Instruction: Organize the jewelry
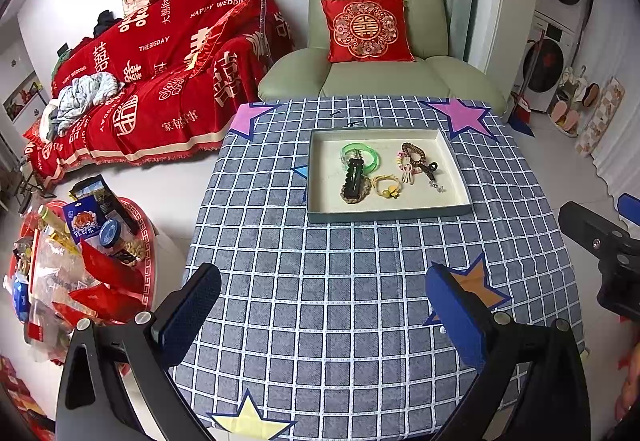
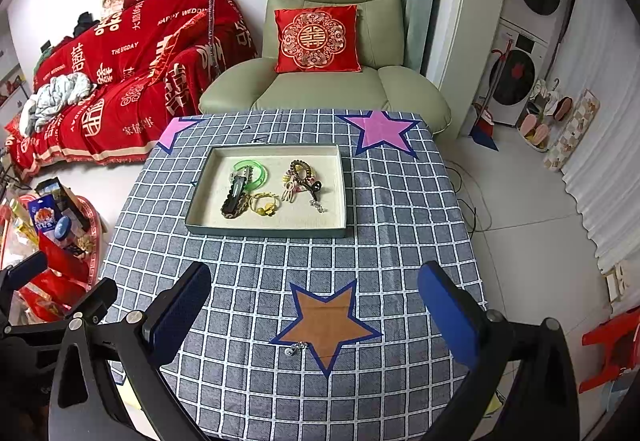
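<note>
- A shallow tray (image 2: pixel 266 231) is set on the far half of the table (image 2: pixel 400 225), and the jewelry is gathered inside it.
- In the tray are seen a green bangle (image 2: pixel 256 171), a black hair clip (image 2: pixel 236 193) laid over a braided band, a yellow hair tie (image 2: pixel 264 205), a brown bead bracelet (image 2: pixel 302 169) and a small silver piece (image 2: pixel 317 205).
- One small silver earring (image 2: pixel 296 348) is left outside the tray, at the edge of the orange star (image 2: pixel 326 321) on the checked cloth.
- The left gripper (image 1: pixel 324 317) is held above the near cloth, fingers spread apart, nothing between them.
- The right gripper (image 2: pixel 316 315) is likewise held wide, empty, above the orange star.
- On the red sofa cover (image 1: pixel 160 73) "HAPPY WEDDING" and "THE BIG DAY" can be read.
</note>
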